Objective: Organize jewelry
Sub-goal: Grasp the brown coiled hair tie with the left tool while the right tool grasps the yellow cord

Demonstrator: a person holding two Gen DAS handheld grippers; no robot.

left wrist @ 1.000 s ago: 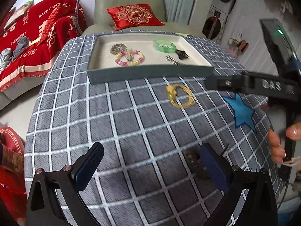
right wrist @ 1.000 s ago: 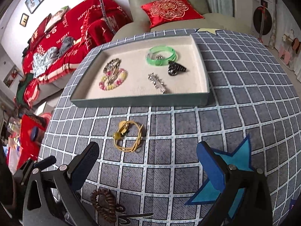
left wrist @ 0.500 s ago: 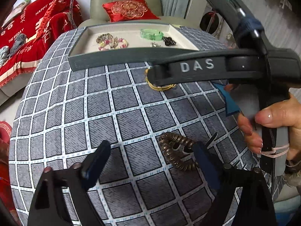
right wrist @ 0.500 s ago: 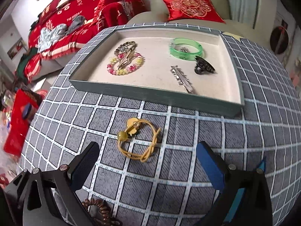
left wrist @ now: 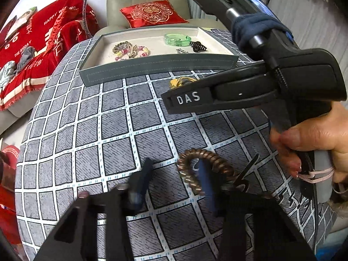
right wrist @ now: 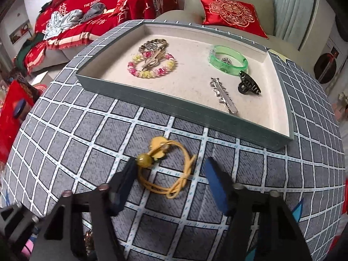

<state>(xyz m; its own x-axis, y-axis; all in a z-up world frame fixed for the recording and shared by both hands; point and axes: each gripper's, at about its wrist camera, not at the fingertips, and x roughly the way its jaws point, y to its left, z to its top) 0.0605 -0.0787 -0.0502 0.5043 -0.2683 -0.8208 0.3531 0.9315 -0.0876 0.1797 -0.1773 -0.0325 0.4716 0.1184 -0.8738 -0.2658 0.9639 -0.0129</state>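
Note:
A brown spiral hair tie [left wrist: 208,163] lies on the grey checked tablecloth. My left gripper [left wrist: 174,178] is open low over it, with the right finger inside its loop and the left finger beside it. A yellow cord bracelet with a bead [right wrist: 167,169] lies in front of the grey jewelry tray [right wrist: 195,111]. My right gripper [right wrist: 171,180] is open and straddles the bracelet, close to the cloth. The tray holds a pink and yellow bead bracelet [right wrist: 152,65], a green bangle [right wrist: 228,59], a silver hair clip [right wrist: 223,94] and a black claw clip [right wrist: 248,84].
The right gripper's black body [left wrist: 250,87] and the hand holding it cross the left wrist view above the hair tie. A blue star [right wrist: 298,206] marks the cloth at right. An armchair with a red cushion [right wrist: 230,10] stands behind the table.
Both grippers came down and forward. The left one narrowed around the spiral hair tie. The right one narrowed around the yellow bracelet, which now lies between its fingers.

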